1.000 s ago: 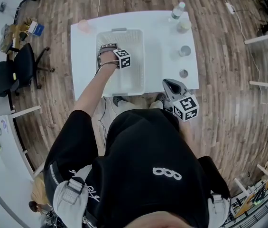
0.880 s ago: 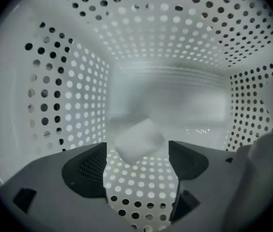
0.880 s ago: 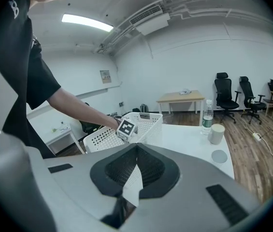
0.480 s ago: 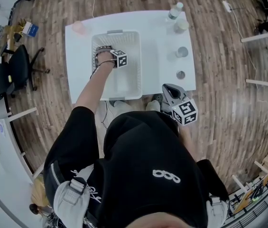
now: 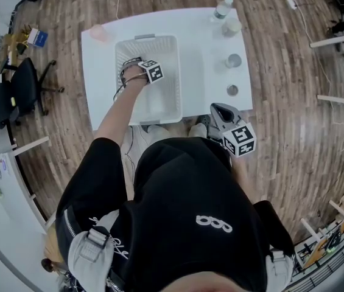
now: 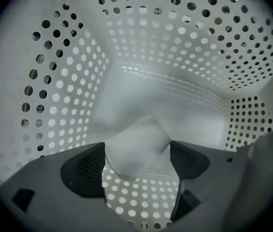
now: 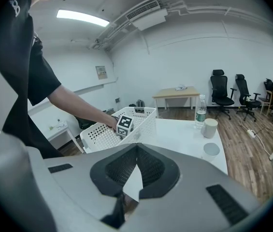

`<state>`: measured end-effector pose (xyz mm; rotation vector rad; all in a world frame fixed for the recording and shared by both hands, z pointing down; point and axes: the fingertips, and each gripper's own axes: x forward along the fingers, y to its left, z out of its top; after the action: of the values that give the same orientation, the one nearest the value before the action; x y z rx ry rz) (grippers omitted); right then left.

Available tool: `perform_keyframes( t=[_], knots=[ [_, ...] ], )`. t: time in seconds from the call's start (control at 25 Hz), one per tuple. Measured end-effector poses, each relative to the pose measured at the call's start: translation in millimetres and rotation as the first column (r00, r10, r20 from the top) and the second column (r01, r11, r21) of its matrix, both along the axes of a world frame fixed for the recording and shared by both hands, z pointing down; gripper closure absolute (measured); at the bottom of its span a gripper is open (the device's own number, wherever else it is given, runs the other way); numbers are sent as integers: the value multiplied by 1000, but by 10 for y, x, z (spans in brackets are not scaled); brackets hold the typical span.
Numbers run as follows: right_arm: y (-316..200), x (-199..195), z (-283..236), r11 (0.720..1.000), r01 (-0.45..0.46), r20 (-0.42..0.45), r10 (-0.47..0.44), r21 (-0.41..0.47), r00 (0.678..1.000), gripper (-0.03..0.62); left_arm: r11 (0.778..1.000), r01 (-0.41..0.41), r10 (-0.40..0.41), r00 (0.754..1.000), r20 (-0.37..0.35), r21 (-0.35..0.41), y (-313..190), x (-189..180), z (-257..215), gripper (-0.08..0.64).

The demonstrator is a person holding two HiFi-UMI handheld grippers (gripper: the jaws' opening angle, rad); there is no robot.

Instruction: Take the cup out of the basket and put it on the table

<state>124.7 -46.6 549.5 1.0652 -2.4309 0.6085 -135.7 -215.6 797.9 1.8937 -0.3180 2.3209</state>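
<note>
A white perforated basket (image 5: pixel 170 72) stands on the white table (image 5: pixel 199 66). My left gripper (image 5: pixel 149 73) points steeply down inside it, and in the head view its jaws are hidden under the marker cube. In the left gripper view a white cup (image 6: pixel 137 148) lies on the basket floor (image 6: pixel 141 197) between the two dark pads (image 6: pixel 85 170). The left gripper (image 6: pixel 137 166) is open; its jaws have been widening and stand beside the cup without squeezing it. My right gripper (image 5: pixel 219 109) hangs at the table's near right edge, shut and empty (image 7: pixel 136 170).
Along the table's right side stand a water bottle (image 5: pixel 223 9), a pale cup (image 5: pixel 231 28) and two small cups (image 5: pixel 233 60) (image 5: pixel 232 90). A pink cup (image 5: pixel 98 33) sits at the far left corner. Office chairs (image 7: pixel 223 92) and a desk (image 7: pixel 177 94) stand beyond.
My left gripper has sunk a little deeper into the basket. The right gripper has stayed where it was, shut.
</note>
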Motion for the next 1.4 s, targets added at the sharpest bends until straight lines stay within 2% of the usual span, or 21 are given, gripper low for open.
perform_keyframes(
  t=[0.28,0.6,0.76,1.08,1.2,1.32,1.4],
  knots=[
    [3,74,-6,1000,-7,-2,7,8,1000,568,994,83,-70,983,-170,69,88,241,-27,150],
    [46,60,-22,1000,2,0,-2,11,1000,568,981,129,-76,941,-329,144,281,537,-225,175],
    [61,26,-16,1000,23,2,-23,16,1000,568,972,152,-72,920,-384,181,288,662,-347,184],
    [107,-33,-40,998,49,6,-49,27,999,568,932,225,-57,867,-495,286,289,800,-775,195],
    [127,-51,-41,998,60,6,-60,30,998,568,916,240,-42,855,-517,322,290,812,-927,201],
    [154,-67,-56,997,69,5,-69,35,998,568,893,279,-43,834,-550,352,288,796,-1094,206],
    [168,-56,-63,997,69,4,-69,39,998,568,873,316,-43,809,-586,371,302,805,-1276,207]
  ],
)
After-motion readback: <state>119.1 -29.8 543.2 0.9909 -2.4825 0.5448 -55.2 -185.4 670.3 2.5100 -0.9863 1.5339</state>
